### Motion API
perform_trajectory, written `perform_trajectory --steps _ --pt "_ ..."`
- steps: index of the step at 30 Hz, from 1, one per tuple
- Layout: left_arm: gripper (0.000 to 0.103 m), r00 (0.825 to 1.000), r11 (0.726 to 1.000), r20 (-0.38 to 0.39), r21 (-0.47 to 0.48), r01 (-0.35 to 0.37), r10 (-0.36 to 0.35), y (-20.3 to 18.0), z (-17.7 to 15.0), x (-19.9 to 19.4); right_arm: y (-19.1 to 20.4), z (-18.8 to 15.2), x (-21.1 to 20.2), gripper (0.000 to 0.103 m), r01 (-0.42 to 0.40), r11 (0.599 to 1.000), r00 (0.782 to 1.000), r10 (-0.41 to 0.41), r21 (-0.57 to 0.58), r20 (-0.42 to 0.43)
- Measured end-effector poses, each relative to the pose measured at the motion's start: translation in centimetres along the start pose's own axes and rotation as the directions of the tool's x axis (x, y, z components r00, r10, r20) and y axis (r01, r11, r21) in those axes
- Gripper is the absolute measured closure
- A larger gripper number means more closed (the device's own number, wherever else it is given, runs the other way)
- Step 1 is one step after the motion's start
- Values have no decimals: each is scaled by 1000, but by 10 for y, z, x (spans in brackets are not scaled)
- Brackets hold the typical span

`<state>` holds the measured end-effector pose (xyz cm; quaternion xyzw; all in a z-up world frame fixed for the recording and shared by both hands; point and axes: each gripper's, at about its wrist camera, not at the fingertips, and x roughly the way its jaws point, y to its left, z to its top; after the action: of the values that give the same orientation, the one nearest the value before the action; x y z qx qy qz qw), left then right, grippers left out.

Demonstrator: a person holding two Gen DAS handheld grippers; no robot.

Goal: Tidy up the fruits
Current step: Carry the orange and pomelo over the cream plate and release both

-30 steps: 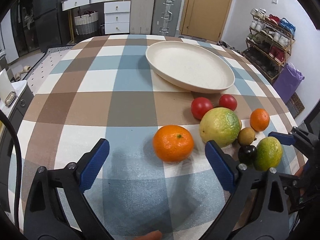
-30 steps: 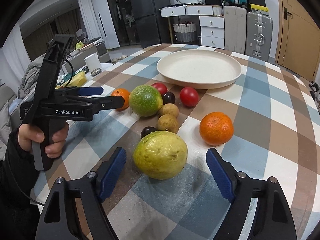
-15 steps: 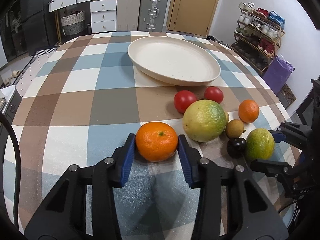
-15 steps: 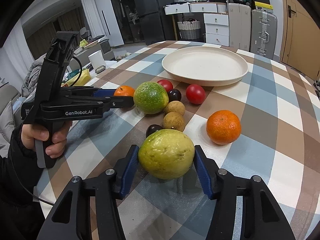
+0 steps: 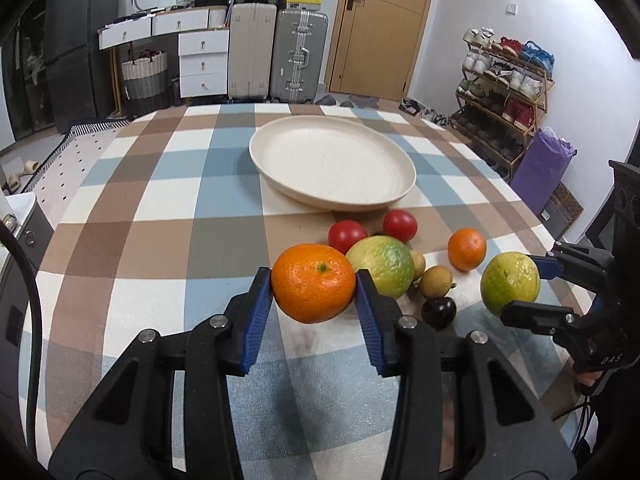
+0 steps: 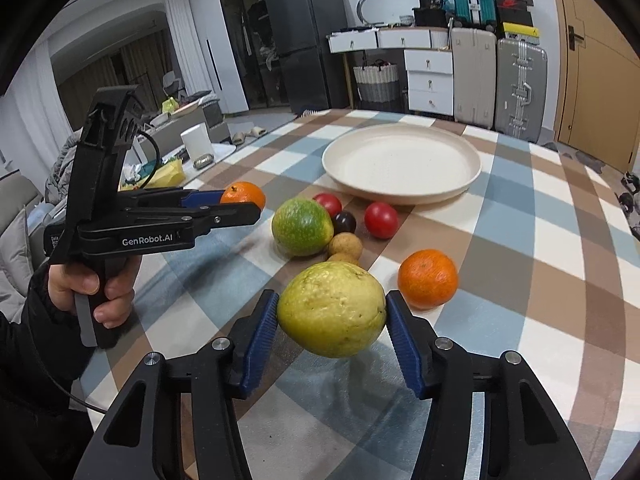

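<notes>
Left wrist view: left gripper (image 5: 315,286) jaws clamped on the orange (image 5: 314,282), firm, round, slip-prone, near the plate (image 5: 400,196); right wrist view: right gripper (image 6: 331,322) jaws grasping the heavier guava (image 6: 331,308) across its middle above the surface (image 6: 560,240).

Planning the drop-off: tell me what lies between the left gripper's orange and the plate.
In the left wrist view, only bare checked tablecloth lies between the orange in the left gripper and the plate; the tomatoes sit to the right.
</notes>
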<state>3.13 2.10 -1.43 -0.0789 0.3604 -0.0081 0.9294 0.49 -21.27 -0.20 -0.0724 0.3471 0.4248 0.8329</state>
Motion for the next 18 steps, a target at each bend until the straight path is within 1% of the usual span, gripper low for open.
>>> perform_trajectory --steps 6,18 --pt "64 999 1000 42 0 10 -10 -5 10 -10 -11 10 -13 48 33 999 997 -35 28 62" --pt "64 995 1000 96 9 13 -13 -11 42 1 -35 35 -19 48 93 989 981 -110 114 158"
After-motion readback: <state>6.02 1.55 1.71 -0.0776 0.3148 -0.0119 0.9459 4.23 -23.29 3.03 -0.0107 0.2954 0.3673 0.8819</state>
